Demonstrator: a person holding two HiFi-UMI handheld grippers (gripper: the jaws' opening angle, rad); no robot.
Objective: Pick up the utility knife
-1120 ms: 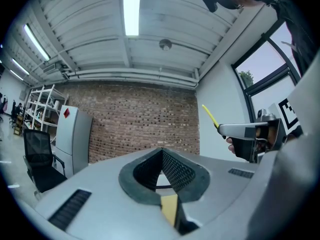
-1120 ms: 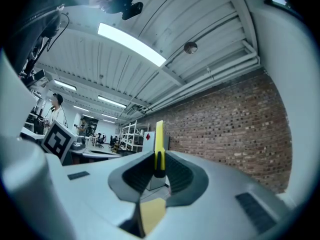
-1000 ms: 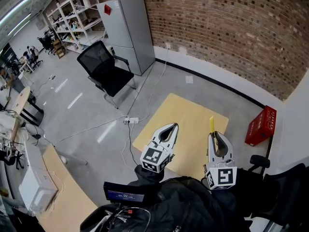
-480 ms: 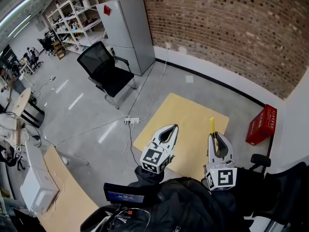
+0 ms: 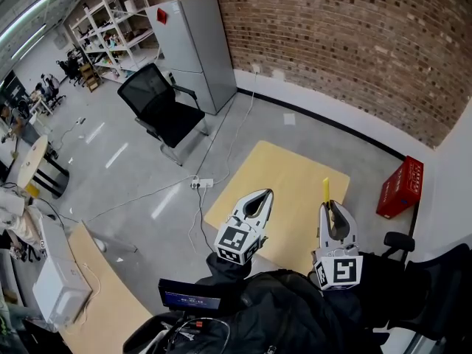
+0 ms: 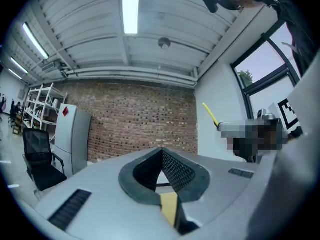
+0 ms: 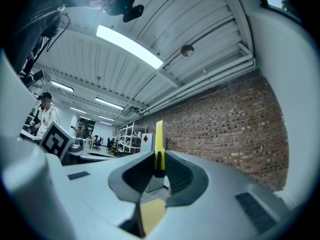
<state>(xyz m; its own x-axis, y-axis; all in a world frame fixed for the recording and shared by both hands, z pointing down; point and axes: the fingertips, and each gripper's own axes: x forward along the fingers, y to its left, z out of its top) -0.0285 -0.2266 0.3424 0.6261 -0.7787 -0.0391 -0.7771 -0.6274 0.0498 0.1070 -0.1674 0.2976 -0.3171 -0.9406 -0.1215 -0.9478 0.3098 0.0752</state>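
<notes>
Claw on the right pinches the yellow utility knife; left claw clenched empty.

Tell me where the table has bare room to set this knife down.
The wooden table is bare wherever it shows, bordered by the power strip and cables at left and the red crate at right; only those sides are crowded.

No words, brands or numbers are being shown legibly. A red diamond sign is being displayed on the grey refrigerator, its print unreadable. Black-and-white square markers are being carried by the left gripper and right gripper. Lines on the small screen are being shown too small to read.
</notes>
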